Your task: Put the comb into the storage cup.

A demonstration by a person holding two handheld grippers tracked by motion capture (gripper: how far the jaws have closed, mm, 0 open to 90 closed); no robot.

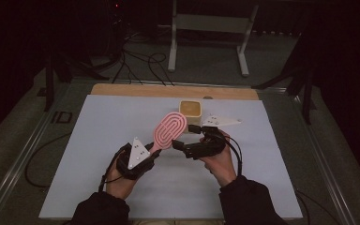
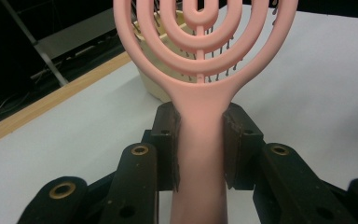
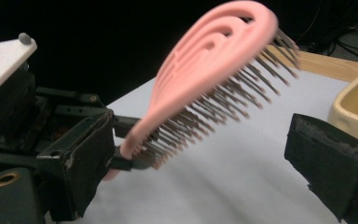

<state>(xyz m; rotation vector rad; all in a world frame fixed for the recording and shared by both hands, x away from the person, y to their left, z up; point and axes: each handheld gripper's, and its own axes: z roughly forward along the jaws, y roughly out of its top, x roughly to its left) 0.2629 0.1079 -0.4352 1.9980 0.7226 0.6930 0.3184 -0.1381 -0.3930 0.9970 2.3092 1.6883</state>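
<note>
1. Hairbrush (image 2: 200, 70): your left tool (image 2: 200, 144) clamps its pink handle, head raised above the desk (image 1: 98, 140).
2. Your right tool (image 3: 200, 154) gapes, clasping nothing.
3. White sheet covers the desk; cream box (image 1: 190, 109) behind; dark room, floor cables (image 1: 136, 63).

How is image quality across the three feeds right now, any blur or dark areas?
High view: dim overall, room beyond the white table nearly black. Left gripper view: sharp on the pink plastic hairbrush clamped in the left gripper. Right gripper view: brush head and bristles smeared by motion blur, background black, right gripper jaws apart.
</note>
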